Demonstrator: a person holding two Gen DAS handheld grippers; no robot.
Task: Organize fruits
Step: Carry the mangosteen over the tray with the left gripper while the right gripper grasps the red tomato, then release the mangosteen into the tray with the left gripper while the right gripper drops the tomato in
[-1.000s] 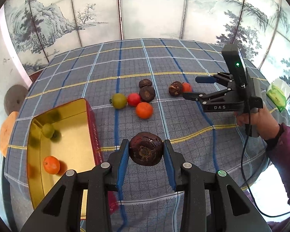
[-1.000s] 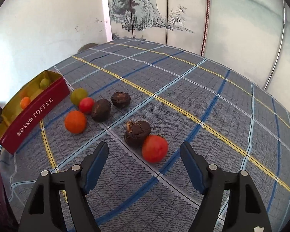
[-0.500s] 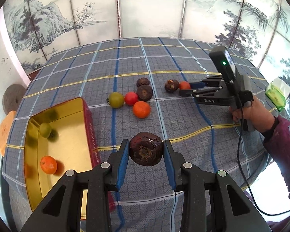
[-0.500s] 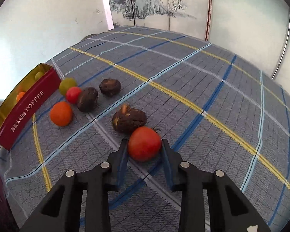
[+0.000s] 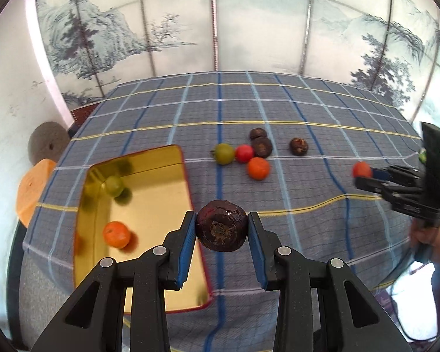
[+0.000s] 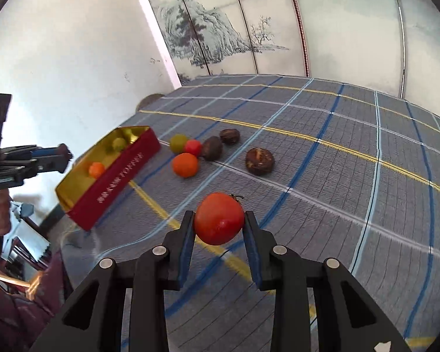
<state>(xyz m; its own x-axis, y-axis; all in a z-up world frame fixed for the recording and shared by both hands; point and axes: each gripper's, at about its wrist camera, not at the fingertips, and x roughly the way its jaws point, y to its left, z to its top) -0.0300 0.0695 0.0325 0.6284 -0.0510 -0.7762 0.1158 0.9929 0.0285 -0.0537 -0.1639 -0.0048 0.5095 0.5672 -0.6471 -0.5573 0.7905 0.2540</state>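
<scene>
We see the right claw (image 6: pixel 219 220) has just closed on the red fruit (image 6: pixel 219 218), now lifted clear of the cloth (image 6: pixel 322 182); left claw (image 5: pixel 221 230) pinches a dark fruit (image 5: pixel 221 225); tin (image 5: pixel 149 205) lies just left of it; both await dropping.

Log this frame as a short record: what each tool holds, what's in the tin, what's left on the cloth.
left tool: shut on a dark purple fruit, beside the tin
right tool: shut on a red tomato, lifted off the cloth
toffee tin: one green fruit, one orange fruit
plaid cloth: six loose fruits: green, red, orange, three dark brown
</scene>
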